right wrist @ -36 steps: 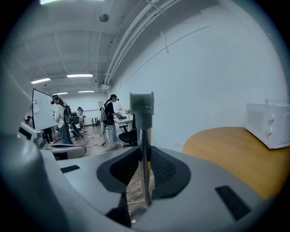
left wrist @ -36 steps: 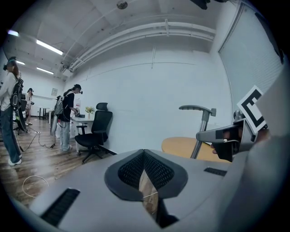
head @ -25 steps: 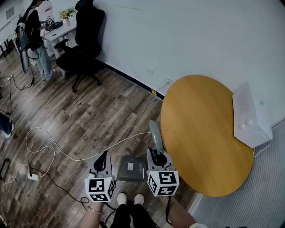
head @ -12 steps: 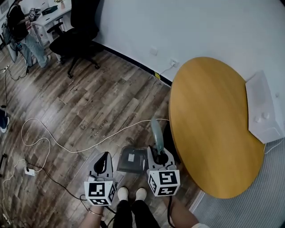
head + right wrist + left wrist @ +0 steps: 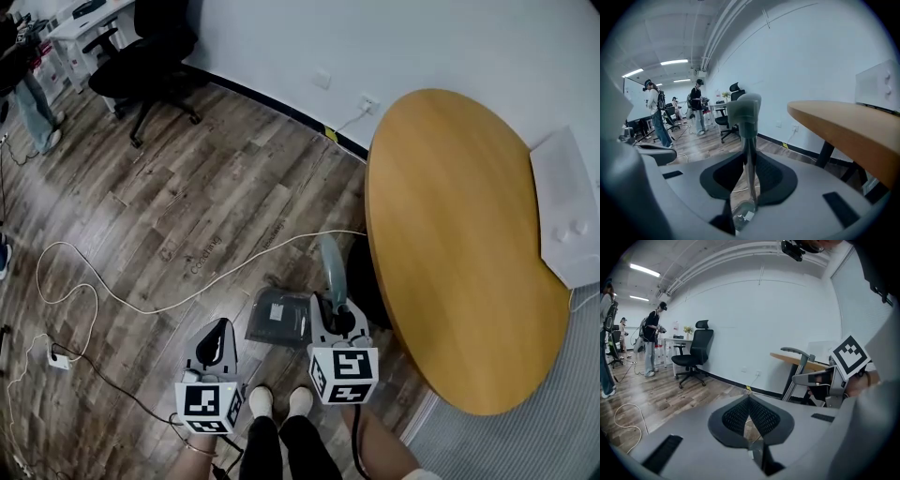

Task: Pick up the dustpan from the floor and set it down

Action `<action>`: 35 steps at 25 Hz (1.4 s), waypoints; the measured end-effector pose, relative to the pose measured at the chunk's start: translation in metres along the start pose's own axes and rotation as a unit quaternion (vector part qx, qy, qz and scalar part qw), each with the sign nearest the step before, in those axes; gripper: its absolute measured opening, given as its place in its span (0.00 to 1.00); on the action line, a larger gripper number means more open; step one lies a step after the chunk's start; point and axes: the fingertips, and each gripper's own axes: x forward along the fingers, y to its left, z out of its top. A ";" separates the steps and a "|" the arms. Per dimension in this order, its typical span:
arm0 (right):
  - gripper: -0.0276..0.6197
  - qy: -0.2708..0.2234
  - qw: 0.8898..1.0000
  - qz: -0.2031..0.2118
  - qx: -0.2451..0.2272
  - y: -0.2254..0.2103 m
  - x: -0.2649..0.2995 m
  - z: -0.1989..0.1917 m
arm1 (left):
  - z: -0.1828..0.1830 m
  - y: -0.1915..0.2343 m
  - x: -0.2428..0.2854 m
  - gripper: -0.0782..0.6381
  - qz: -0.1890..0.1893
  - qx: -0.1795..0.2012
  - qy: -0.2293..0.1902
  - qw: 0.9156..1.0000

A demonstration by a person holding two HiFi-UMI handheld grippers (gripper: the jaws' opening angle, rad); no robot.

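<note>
Right gripper point(image 5: 332, 321) clamps the upright handle point(image 5: 744, 112) of the dustpan point(image 5: 278, 317), jaws partly apart around the thin stem. Our left gripper point(image 5: 749, 401) is closed and empty alongside. The dustpan hangs low over the wood floor point(image 5: 187, 206), just beside the round table point(image 5: 450, 234); we cannot quite tell whether its tray touches the boards. We judge the set-down is in hand. Next: settle the tray flat, then loosen the jaws and draw clear.
</note>
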 end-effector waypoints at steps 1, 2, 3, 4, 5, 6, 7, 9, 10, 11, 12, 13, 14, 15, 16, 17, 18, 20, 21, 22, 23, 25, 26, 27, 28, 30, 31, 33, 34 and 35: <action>0.19 0.001 1.000 -0.003 0.000 -0.002 0.002 -0.002 | -0.003 0.001 0.001 0.13 0.000 0.000 0.002 1.000; 0.19 0.002 1.000 -0.005 0.001 -0.003 0.003 -0.005 | -0.006 0.001 0.001 0.13 0.000 -0.001 0.004 1.000; 0.19 0.003 1.000 -0.008 0.002 -0.005 0.005 -0.008 | -0.009 0.002 0.002 0.13 0.000 -0.001 0.006 1.000; 0.19 0.004 1.000 -0.011 0.003 -0.008 0.007 -0.011 | -0.013 0.003 0.002 0.13 0.001 -0.002 0.008 1.000; 0.19 0.005 1.000 -0.014 0.004 -0.011 0.008 -0.013 | -0.016 0.003 0.003 0.13 0.001 -0.003 0.009 1.000; 0.19 0.006 1.000 -0.018 0.006 -0.013 0.010 -0.016 | -0.019 0.004 0.004 0.13 0.001 -0.003 0.011 1.000; 0.19 0.006 1.000 -0.021 0.008 -0.016 0.012 -0.017 | -0.022 0.004 0.005 0.13 0.001 -0.003 0.013 1.000; 0.19 0.008 0.999 -0.029 0.013 -0.022 0.014 -0.020 | -0.026 0.005 0.007 0.13 0.001 -0.003 0.017 1.000; 0.19 0.009 0.999 -0.033 0.015 -0.025 0.015 -0.021 | -0.028 0.006 0.007 0.13 0.001 -0.004 0.018 1.000; 0.19 0.010 0.999 -0.038 0.017 -0.028 0.016 -0.023 | -0.029 0.006 0.008 0.13 0.002 -0.004 0.020 1.000; 0.19 0.011 0.999 -0.042 0.019 -0.029 0.017 -0.024 | -0.031 0.006 0.008 0.13 0.001 -0.004 0.021 1.000; 0.19 0.013 0.999 -0.046 0.021 -0.031 0.018 -0.026 | -0.033 0.006 0.007 0.13 0.000 -0.004 0.023 1.000; 0.19 0.015 0.998 -0.050 0.022 -0.032 0.019 -0.028 | -0.035 0.006 0.007 0.13 -0.001 -0.004 0.025 1.000; 0.19 0.018 0.998 -0.053 0.024 -0.034 0.020 -0.031 | -0.037 0.005 0.007 0.13 -0.002 -0.005 0.027 1.000; 0.19 0.021 0.998 -0.056 0.026 -0.035 0.021 -0.033 | -0.039 0.004 0.008 0.13 -0.004 -0.006 0.029 1.000; 0.19 0.023 0.998 -0.059 0.028 -0.037 0.023 -0.035 | -0.040 0.004 0.008 0.13 -0.004 -0.006 0.030 1.000; 0.19 0.025 0.997 -0.061 0.029 -0.039 0.024 -0.038 | -0.040 0.004 0.009 0.13 -0.005 -0.006 0.031 1.000; 0.19 0.028 0.997 -0.065 0.029 -0.041 0.026 -0.042 | -0.040 0.004 0.009 0.13 -0.004 -0.004 0.031 0.999; 0.19 0.030 0.997 -0.066 0.029 -0.041 0.027 -0.044 | -0.040 0.004 0.008 0.13 -0.004 -0.003 0.031 0.999; 0.19 0.031 0.997 -0.068 0.029 -0.042 0.027 -0.045 | -0.040 0.004 0.008 0.13 -0.004 -0.001 0.032 0.999; 0.19 0.031 0.997 -0.069 0.028 -0.043 0.028 -0.046 | -0.041 0.004 0.009 0.13 -0.004 0.001 0.032 0.999; 0.19 0.031 0.997 -0.071 0.027 -0.045 0.030 -0.047 | -0.042 0.004 0.010 0.13 -0.004 0.003 0.033 0.999; 0.19 0.032 0.996 -0.073 0.027 -0.047 0.031 -0.048 | -0.043 0.004 0.011 0.13 -0.004 0.003 0.034 0.999; 0.19 0.033 0.996 -0.074 0.027 -0.049 0.033 -0.049 | -0.044 0.004 0.012 0.13 -0.004 0.002 0.034 0.999; 0.19 0.035 0.996 -0.075 0.027 -0.051 0.035 -0.049 | -0.044 0.002 0.013 0.13 -0.003 0.001 0.034 0.999; 0.19 0.037 0.996 -0.077 0.025 -0.056 0.039 -0.049 | -0.045 -0.001 0.015 0.13 -0.005 -0.002 0.034 0.999; 0.19 0.038 0.996 -0.078 0.025 -0.058 0.041 -0.049 | -0.046 -0.003 0.016 0.13 -0.006 -0.003 0.035 0.999; 0.19 0.038 0.996 -0.080 0.028 -0.063 0.044 -0.048 | -0.048 -0.006 0.017 0.13 -0.009 -0.004 0.038 0.999; 0.19 0.037 0.996 -0.079 0.030 -0.065 0.045 -0.047 | -0.048 -0.007 0.017 0.13 -0.010 -0.004 0.039 0.999; 0.19 0.036 0.996 -0.078 0.032 -0.066 0.046 -0.047 | -0.049 -0.008 0.017 0.13 -0.011 -0.004 0.040 0.999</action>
